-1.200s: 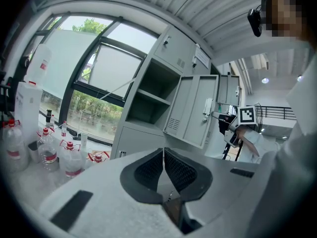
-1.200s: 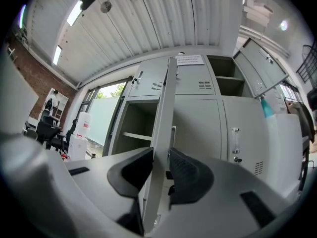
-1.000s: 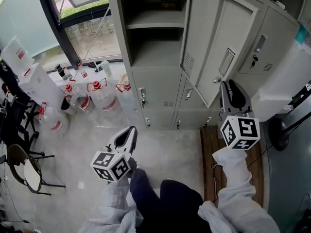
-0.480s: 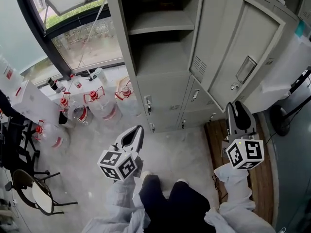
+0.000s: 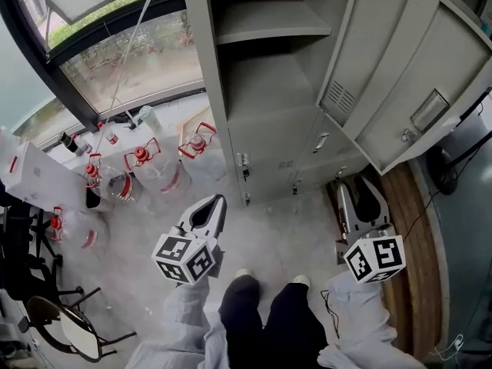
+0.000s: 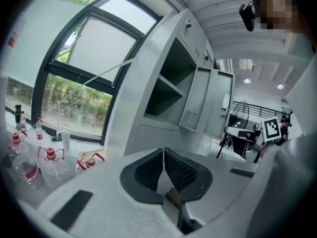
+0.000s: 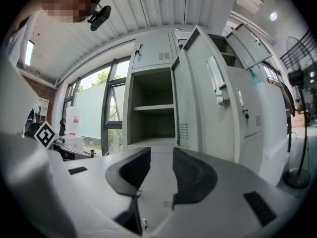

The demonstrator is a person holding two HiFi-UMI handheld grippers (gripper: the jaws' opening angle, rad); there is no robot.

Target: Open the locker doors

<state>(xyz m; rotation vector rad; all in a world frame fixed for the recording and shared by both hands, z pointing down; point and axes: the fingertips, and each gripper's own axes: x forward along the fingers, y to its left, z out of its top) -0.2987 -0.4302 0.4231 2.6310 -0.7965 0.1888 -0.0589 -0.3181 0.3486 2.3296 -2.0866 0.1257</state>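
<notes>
Hanging low by the person's legs, the right hand-held gripper [image 5: 361,187] has its jaws a little way apart (they have just been opening), and nothing sits between them. The left hand-held gripper [image 5: 218,201] has its jaws pinched together on nothing. Ahead stands the grey locker [image 5: 206,60]. One tall door [image 5: 400,68] hangs wide open beside bare shelves. The lower door [image 5: 269,137] is shut, and its handle [image 5: 244,165] is well apart from both grippers. I think one door is done and the next is due: reach that handle, close the jaws on it and pull.
</notes>
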